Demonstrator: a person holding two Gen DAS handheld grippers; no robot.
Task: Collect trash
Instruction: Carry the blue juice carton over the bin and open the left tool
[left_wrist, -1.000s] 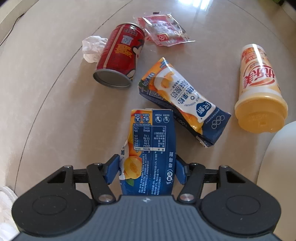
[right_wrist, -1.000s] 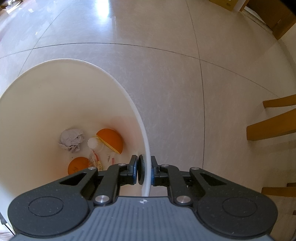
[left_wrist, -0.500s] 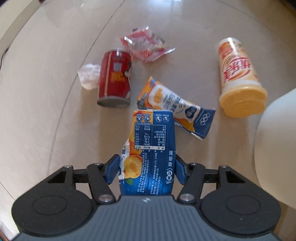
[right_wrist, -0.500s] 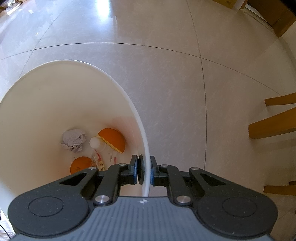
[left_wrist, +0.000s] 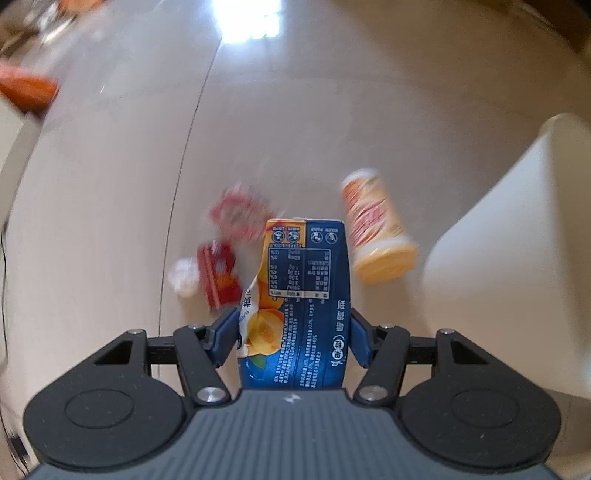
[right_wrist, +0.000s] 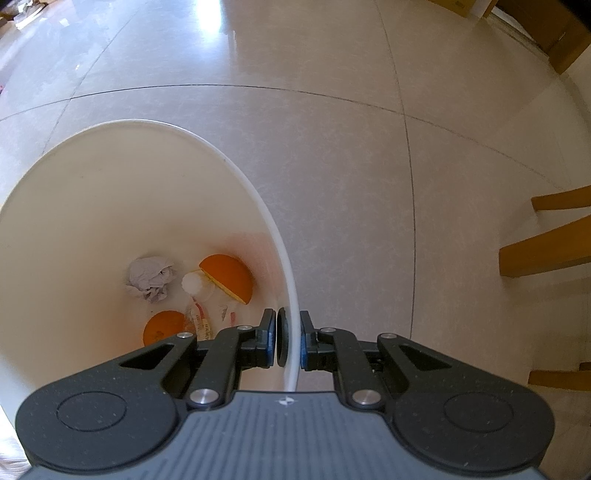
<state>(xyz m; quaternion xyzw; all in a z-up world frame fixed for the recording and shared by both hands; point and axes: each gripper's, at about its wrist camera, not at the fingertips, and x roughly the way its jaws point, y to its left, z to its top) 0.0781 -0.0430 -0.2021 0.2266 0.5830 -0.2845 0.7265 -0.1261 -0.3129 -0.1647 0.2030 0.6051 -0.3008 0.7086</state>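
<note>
Four pieces of litter lie smaller and blurred on the floor (left_wrist: 110, 206) in the left wrist view compared with a second ago: a red can (left_wrist: 218, 275), a white paper wad (left_wrist: 183, 277), a red wrapper (left_wrist: 240, 214) and a yellow bottle (left_wrist: 376, 232). The left gripper (left_wrist: 293, 332) has risen, its fingers (left_wrist: 225, 332) clenched on the blue juice carton (left_wrist: 301, 302), which stands at frame centre. The second carton seen earlier is now hidden behind it. The white bin (left_wrist: 517, 240) wall now fills the right edge; bare floor spreads across the upper and left frame.

Right wrist view: nothing has shifted. The right gripper (right_wrist: 287, 341) has its fingers (right_wrist: 306, 345) clamped on the bin rim (right_wrist: 284, 266), one inside, one outside. Crumpled paper (right_wrist: 151, 277) and orange pieces (right_wrist: 227, 275) lie at the bottom. Open tiles stretch above; wooden chair legs (right_wrist: 546, 247) crowd the right edge.
</note>
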